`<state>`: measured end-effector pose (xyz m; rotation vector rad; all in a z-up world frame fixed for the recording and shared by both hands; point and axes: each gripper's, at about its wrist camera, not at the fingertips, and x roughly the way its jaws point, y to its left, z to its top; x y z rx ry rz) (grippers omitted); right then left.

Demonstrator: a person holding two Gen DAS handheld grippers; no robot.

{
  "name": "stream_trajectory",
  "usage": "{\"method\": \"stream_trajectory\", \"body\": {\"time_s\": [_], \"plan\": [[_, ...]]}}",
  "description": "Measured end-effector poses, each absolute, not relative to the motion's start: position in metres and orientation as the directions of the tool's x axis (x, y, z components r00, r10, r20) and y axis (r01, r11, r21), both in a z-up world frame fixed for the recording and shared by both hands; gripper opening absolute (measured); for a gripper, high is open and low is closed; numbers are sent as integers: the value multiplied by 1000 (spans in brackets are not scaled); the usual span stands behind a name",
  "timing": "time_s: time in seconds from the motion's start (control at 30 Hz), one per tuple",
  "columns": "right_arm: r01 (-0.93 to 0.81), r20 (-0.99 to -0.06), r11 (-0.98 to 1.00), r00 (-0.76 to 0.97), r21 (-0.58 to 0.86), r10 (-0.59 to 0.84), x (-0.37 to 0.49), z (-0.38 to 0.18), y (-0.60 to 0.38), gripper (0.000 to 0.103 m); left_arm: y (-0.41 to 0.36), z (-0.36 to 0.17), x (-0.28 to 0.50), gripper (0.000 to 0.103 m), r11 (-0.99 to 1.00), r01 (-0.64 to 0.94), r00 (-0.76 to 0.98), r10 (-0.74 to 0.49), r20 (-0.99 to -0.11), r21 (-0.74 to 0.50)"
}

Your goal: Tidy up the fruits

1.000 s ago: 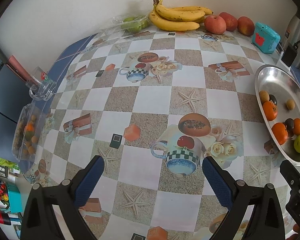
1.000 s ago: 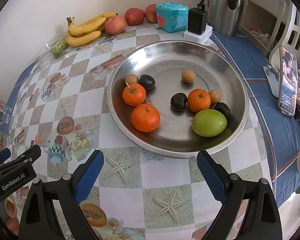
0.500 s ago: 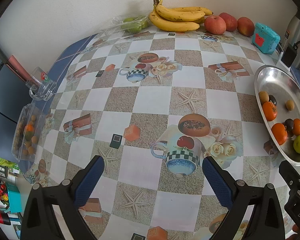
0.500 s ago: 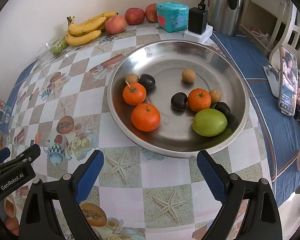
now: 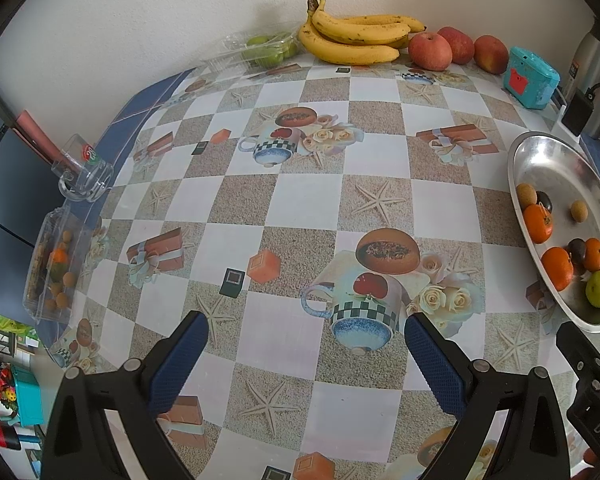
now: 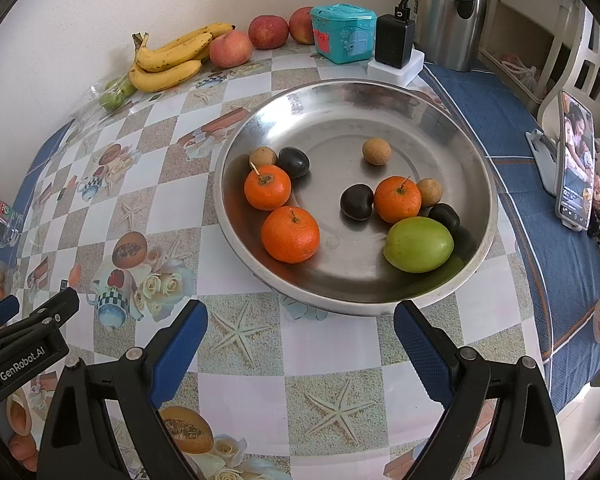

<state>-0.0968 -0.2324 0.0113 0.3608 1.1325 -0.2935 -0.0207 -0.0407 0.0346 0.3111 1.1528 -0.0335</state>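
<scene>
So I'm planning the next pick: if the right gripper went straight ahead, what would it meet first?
Probably the near rim of the metal bowl, then the big orange inside. The right gripper is open; its height is unclear.

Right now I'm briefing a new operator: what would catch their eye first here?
The steel bowl in front of the right gripper, with three bright oranges, a green fruit and small dark and brown fruits. Then the bananas and red apples along the back wall, beside a teal box. Both grippers' jaws stand open, holding nothing.
</scene>
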Motion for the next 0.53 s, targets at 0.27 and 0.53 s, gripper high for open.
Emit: {"method": "stream_trajectory", "body": {"time_s": [0.27,0.53], "plan": [[410,-916,903,398,131,-47,-98,11,-233,94,-40,35,-21,100,956,186,411,134,-902,227],[410,-916,903,398,131,-47,-98,11,-233,94,-41,40,-22,100,959,185,429,116,-896,213]]}}
